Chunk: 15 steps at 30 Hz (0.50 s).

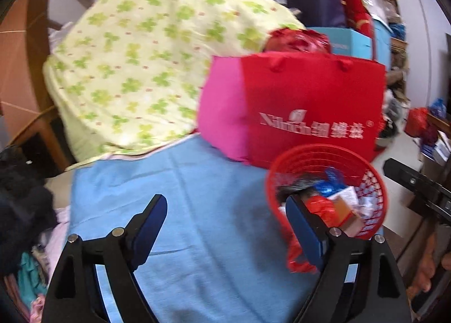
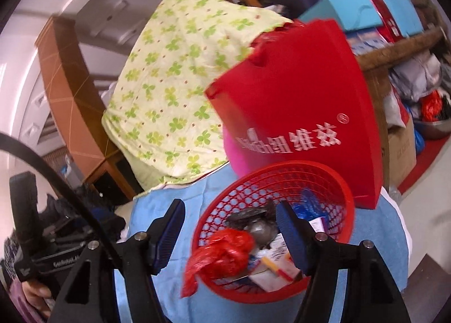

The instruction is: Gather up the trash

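A red mesh basket (image 1: 369,179) (image 2: 282,179) sits on a blue cloth (image 1: 197,199) (image 2: 152,210), filled with trash: boxes, wrappers and a blue scrap. A red plastic bag (image 2: 222,252) (image 1: 298,252) hangs over the basket's near rim. My left gripper (image 1: 225,213) is open and empty over the blue cloth, left of the basket. My right gripper (image 2: 229,221) is open and empty above the basket's near left rim, with the red plastic bag just below its gap.
A red shopping bag (image 1: 313,103) (image 2: 298,103) stands behind the basket, a pink one (image 1: 220,114) beside it. A green clover-print quilt (image 1: 141,55) (image 2: 174,83) lies at the back left. Boxes and clutter (image 1: 349,38) pile at the right. Dark clothes (image 1: 19,196) lie at the left.
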{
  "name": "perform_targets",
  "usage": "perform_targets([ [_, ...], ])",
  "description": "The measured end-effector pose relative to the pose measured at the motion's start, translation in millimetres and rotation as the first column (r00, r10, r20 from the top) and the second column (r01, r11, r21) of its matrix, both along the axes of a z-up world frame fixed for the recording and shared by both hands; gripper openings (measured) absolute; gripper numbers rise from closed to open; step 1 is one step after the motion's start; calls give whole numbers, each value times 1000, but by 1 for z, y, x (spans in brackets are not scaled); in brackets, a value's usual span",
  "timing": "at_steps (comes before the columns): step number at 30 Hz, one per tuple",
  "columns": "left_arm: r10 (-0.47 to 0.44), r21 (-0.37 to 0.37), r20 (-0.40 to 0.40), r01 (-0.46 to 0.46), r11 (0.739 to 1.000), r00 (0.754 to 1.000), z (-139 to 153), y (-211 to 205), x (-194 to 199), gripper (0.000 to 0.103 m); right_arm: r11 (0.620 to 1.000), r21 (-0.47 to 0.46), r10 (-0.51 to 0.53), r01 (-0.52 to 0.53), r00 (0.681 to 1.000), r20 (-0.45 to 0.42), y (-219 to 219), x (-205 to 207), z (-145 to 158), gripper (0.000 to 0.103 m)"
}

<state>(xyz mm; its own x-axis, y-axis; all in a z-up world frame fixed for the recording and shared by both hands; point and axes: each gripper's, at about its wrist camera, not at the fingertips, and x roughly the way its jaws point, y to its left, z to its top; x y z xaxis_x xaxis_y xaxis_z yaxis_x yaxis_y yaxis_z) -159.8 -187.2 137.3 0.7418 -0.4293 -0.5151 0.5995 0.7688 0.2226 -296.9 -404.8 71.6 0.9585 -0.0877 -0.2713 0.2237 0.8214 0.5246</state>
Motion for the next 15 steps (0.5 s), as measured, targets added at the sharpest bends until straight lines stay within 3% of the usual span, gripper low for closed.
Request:
perform_targets([
  [5,102,-1,44,-102,995,994,16,37,0,87,997,-70,34,-35,999,-24,40,7,26,71],
  [9,178,-9,63,-178,984,982,25,68,0,95,985,-156,74,-79,997,-38,80,11,48,73],
  [15,250,-2,83,-251,968,965,36,100,-12,95,964,-242,103,-112,993,-50,124,4,72,73],
])
